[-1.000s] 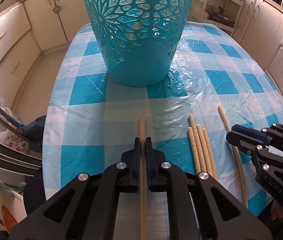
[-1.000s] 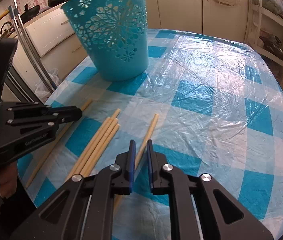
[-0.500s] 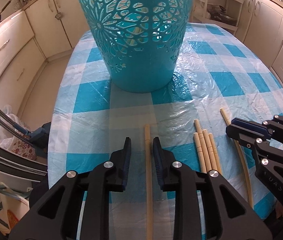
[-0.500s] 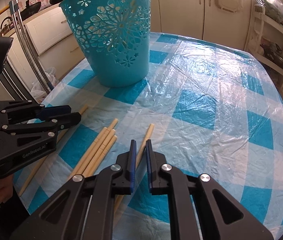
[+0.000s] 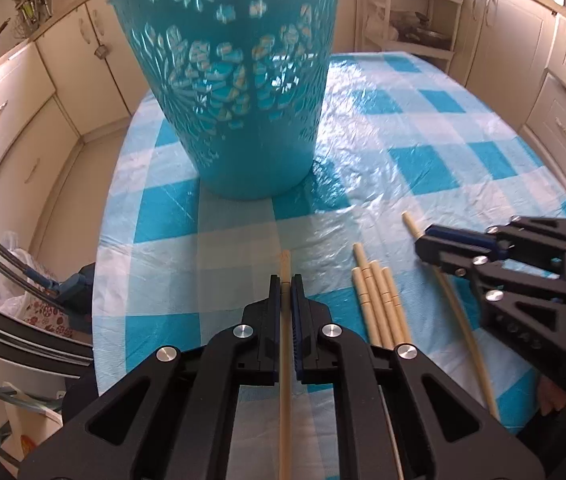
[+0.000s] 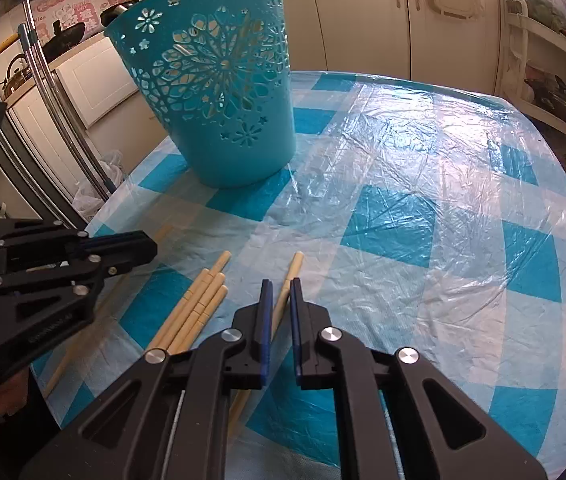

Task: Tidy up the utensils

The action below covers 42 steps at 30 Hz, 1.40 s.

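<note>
Jaws of the left gripper (image 5: pixel 285 280) pinch one chopstick (image 5: pixel 284 344); the right gripper (image 6: pixel 279 286) is slightly apart, holding nothing. Five chopsticks (image 5: pixel 379 304) wait at 3 o'clock; the basket (image 5: pixel 239 92) is at 12.

Cream panelled kitchen cabinets (image 5: pixel 11 120) line the walls. A white open shelving unit (image 6: pixel 551 80) holds cookware. Beige tiled floor (image 5: pixel 71 184) visible. Daylight glares off the blue-and-white checked plastic-covered table (image 6: pixel 423 208).
</note>
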{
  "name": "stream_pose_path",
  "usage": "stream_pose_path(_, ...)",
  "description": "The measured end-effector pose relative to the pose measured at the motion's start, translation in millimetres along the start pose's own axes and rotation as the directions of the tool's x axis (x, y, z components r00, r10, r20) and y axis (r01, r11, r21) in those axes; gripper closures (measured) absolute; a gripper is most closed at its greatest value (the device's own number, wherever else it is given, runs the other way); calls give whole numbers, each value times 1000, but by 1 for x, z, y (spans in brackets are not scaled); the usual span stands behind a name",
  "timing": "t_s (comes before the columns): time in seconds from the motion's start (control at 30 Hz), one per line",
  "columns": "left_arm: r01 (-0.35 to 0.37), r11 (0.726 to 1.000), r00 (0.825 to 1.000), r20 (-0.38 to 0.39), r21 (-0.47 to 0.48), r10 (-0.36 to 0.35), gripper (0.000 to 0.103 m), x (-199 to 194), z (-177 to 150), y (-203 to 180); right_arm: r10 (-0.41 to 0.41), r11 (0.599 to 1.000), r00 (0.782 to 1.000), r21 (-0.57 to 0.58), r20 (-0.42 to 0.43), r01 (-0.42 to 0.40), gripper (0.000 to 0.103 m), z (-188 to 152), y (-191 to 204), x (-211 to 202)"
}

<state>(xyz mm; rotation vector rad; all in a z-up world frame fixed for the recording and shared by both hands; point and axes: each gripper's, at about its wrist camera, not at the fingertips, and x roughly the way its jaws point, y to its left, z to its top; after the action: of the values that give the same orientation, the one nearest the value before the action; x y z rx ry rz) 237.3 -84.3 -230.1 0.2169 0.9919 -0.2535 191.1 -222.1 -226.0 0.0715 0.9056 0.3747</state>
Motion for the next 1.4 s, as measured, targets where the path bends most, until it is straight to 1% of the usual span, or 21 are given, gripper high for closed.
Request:
stream_pose_path(0.1,100,994,994,36,-36,-99,98,-19,6,9,1,1000,1000,2,1,-1,94,0,-1,-1)
stream_pose_path(0.17,209,975,975,97,-81,-201,98,-40,16,24,8,1000,1000,8,1,-8,94,0,-2,-1)
stream_pose_path(0.2,237,967,967,121,-93,-225,98,-48,19,29,12,1000,1000,12,2,-12,95,0,-3,-1)
stream_pose_path(0.23,275,955,953,161,-110,-256,98,-61,27,38,16,1000,1000,16,2,-16,94,-1,-4,-2)
stream_pose_path(0.33,335,932,923,250,-140,-294,98,-91,47,56,24,999,1000,23,3,-24,95,-1,-6,-3)
stream_pose_path(0.4,355,922,905,303,-152,-299,98,-108,61,65,27,999,1000,25,3,-27,95,-1,-7,-3)
stream_pose_path(0.43,369,917,892,335,-155,-302,98,-118,69,70,26,999,1000,26,4,-27,95,-1,-7,-4)
stream_pose_path(0.53,374,912,869,405,-166,-283,98,-135,90,78,30,999,1000,29,4,-30,94,-1,-7,-4)
stream_pose_path(0.67,347,919,836,505,-187,-213,98,-153,119,87,32,999,999,31,4,-33,94,-2,-7,-6)
stream_pose_path(0.7,330,924,827,532,-192,-185,98,-155,126,88,33,999,999,33,4,-33,94,-2,-8,-5)
stream_pose_path(0.73,310,930,810,567,-198,-150,98,-157,137,89,33,999,999,33,4,-33,94,-2,-8,-5)
stream_pose_path(0.8,276,937,793,601,-216,-95,98,-156,151,89,34,999,999,35,5,-34,94,-1,-7,-4)
stream_pose_path(0.83,253,940,777,627,-229,-56,98,-154,162,90,35,999,999,35,5,-35,94,-2,-8,-5)
stream_pose_path(0.9,211,943,761,649,-257,6,98,-151,174,92,36,999,999,37,5,-36,94,-2,-7,-4)
stream_pose_path(0.93,190,941,747,663,-279,46,98,-147,180,93,37,999,999,38,5,-37,94,-2,-8,-4)
stream_pose_path(1.03,139,935,730,671,-327,126,98,-135,191,95,39,998,999,41,6,-39,94,-2,-8,-5)
stream_pose_path(1.1,116,936,736,661,-334,144,98,-126,193,95,40,998,999,42,6,-40,94,-2,-9,-5)
stream_pose_path(1.17,94,940,751,643,-329,151,98,-115,193,93,42,998,999,42,6,-42,94,-2,-9,-5)
stream_pose_path(1.23,77,945,776,614,-319,144,98,-103,187,90,43,998,999,39,6,-44,93,-2,-10,-5)
stream_pose_path(1.37,47,955,819,559,-292,131,97,-86,172,83,43,998,999,36,7,-43,93,-2,-9,-6)
stream_pose_path(1.4,41,957,824,551,-287,130,97,-84,167,81,44,998,999,34,7,-44,92,-2,-8,-6)
